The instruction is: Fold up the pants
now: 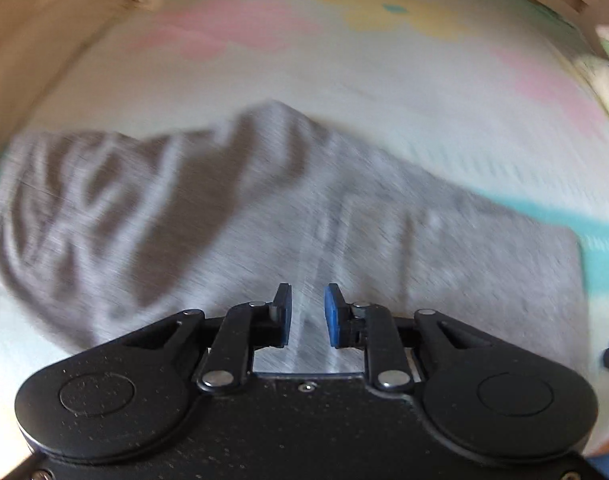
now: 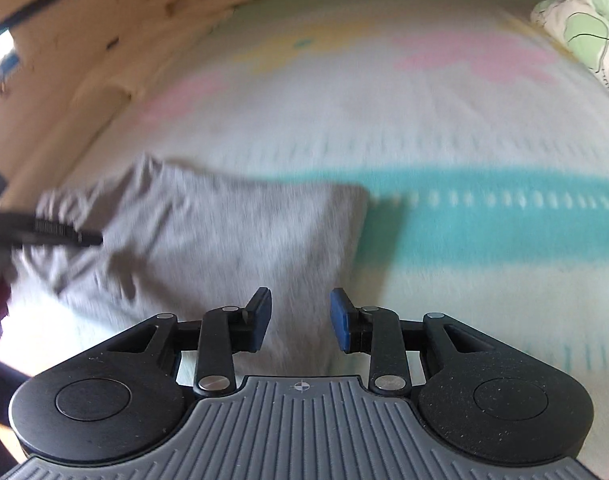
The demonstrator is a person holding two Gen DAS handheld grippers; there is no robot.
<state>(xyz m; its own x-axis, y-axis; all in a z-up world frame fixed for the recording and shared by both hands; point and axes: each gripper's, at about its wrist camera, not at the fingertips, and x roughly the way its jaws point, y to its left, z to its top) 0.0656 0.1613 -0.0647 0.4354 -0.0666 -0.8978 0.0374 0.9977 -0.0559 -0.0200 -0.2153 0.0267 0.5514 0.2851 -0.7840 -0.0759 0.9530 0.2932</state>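
The gray pants [image 1: 264, 220] lie mid-frame on the pastel blanket [image 1: 424, 92]; the left gripper [image 1: 307, 312] and right gripper [image 2: 300, 316] hang low in frame, jaws apart, holding nothing.

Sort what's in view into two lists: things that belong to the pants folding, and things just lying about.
Belongs to the job:
- grey pants, lying partly folded on the blanket
- left hand-held gripper, open above the pants
- right hand-held gripper, open at the pants' edge

Just lying about:
- pastel blanket underneath
- white and green pillow
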